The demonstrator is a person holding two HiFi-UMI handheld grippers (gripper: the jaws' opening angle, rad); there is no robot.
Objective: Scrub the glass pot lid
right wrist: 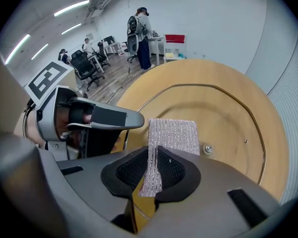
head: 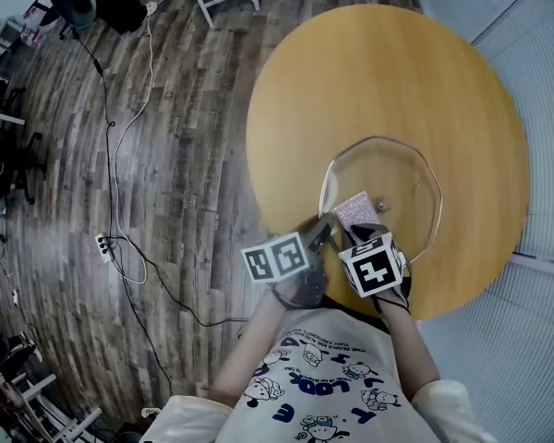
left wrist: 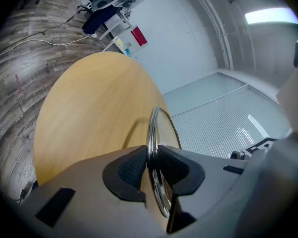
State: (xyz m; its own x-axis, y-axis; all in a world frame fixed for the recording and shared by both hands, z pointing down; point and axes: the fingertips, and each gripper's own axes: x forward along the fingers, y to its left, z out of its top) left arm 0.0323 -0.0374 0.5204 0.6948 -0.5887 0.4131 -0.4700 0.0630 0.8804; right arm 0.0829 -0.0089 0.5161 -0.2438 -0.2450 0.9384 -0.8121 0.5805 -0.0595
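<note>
A round glass pot lid (head: pixel 380 192) with a metal rim is held over the wooden table. My left gripper (head: pixel 325 232) is shut on the lid's near rim; in the left gripper view the rim (left wrist: pixel 154 148) runs edge-on between the jaws of the left gripper (left wrist: pixel 152 168). My right gripper (head: pixel 355 232) is shut on a silvery scrubbing cloth (head: pixel 357 209). In the right gripper view the cloth (right wrist: pixel 173 135) sticks out of the right gripper (right wrist: pixel 152 170) and lies against the lid's glass (right wrist: pixel 223 118), beside its centre screw (right wrist: pixel 207 148).
A round wooden table (head: pixel 314 81) lies under the lid, with its near edge close to my body. Wood-look floor (head: pixel 157 201) with cables and a power strip (head: pixel 102 245) lies to the left. Chairs and people stand far back in the room (right wrist: pixel 139 31).
</note>
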